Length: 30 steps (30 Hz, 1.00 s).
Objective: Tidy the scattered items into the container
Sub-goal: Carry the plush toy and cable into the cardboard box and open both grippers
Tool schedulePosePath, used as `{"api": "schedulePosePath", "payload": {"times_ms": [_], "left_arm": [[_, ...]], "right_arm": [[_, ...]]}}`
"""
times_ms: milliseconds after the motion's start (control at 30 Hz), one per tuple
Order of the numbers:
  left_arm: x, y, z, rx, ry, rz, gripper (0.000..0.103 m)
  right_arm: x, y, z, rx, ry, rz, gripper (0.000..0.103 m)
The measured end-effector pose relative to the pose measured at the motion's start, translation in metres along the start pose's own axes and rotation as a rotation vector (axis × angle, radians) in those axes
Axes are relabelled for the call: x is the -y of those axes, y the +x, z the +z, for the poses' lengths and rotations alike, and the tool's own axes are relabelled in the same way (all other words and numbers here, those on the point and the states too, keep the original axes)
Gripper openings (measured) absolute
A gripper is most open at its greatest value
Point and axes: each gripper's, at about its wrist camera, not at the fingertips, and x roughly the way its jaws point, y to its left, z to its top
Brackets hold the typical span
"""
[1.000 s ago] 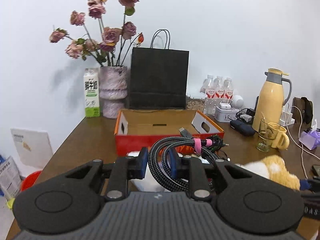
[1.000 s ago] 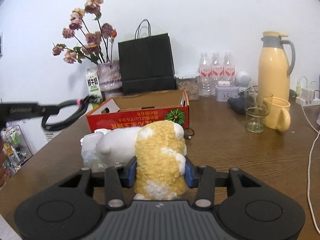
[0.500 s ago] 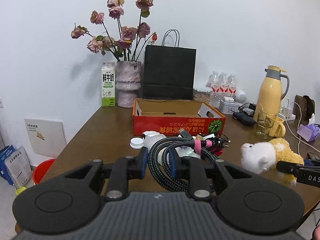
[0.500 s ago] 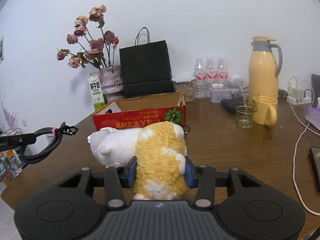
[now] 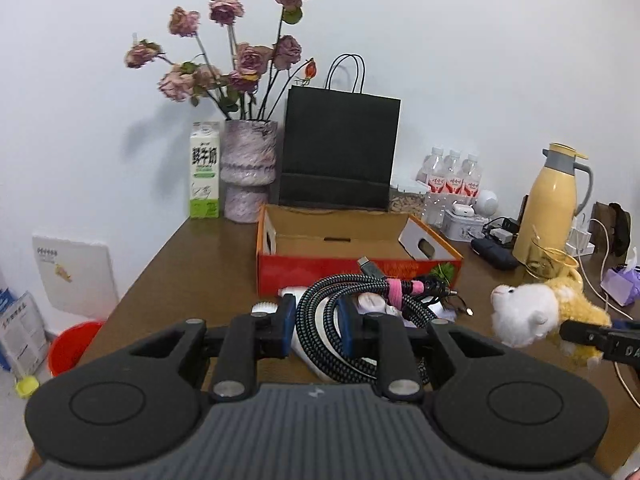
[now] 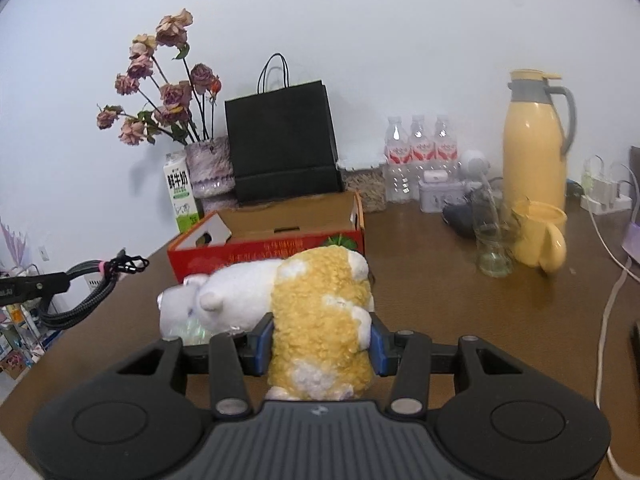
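Note:
My left gripper [image 5: 316, 326] is shut on a coiled black braided cable [image 5: 352, 286] bound with a pink tie. It is held above the table, just in front of the red cardboard box [image 5: 304, 270]. The box is open-topped and shows bare cardboard inside. My right gripper [image 6: 322, 340] is shut on a yellow-and-white plush toy [image 6: 316, 304], whose white head points left. The toy hangs before the box [image 6: 256, 250]. In the left wrist view the plush toy [image 5: 528, 314] is at the right. A white cap [image 5: 262, 307] and white wrapped items lie under the cable.
Behind the box stand a black paper bag [image 5: 340, 148], a vase of dried roses [image 5: 248, 176] and a milk carton [image 5: 205, 168]. Water bottles [image 6: 418, 152], a yellow thermos [image 6: 534, 140], a yellow mug [image 6: 540, 240] and a glass [image 6: 494, 252] crowd the right. White cables trail at the right edge.
Both grippers drew back from the box and then came forward again, each keeping its load. The box now looks a little farther than a second ago.

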Motion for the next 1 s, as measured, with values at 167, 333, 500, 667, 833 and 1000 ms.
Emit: {"api": "schedulePosePath", "payload": {"times_ms": [167, 333, 500, 667, 833, 1000], "left_arm": [[-0.007, 0.063, 0.057, 0.018, 0.060, -0.023, 0.023], [-0.008, 0.143, 0.111, -0.013, 0.091, -0.047, 0.023], [-0.015, 0.235, 0.142, -0.111, 0.071, -0.010, 0.023], [-0.017, 0.330, 0.140, -0.252, 0.090, 0.036, 0.023], [-0.013, 0.395, 0.117, -0.390, 0.147, 0.130, 0.023], [-0.026, 0.414, 0.106, -0.447, 0.105, 0.126, 0.018]], "right_arm": [[0.004, 0.042, 0.052, 0.047, -0.051, 0.011, 0.045], [0.007, 0.106, 0.126, 0.076, -0.040, 0.048, 0.045], [0.010, 0.199, 0.186, 0.007, 0.027, 0.071, 0.045], [0.002, 0.309, 0.204, -0.139, 0.015, -0.006, 0.045], [-0.020, 0.402, 0.187, -0.290, -0.093, -0.075, 0.045], [-0.016, 0.454, 0.167, -0.426, -0.108, -0.137, 0.046]]}}
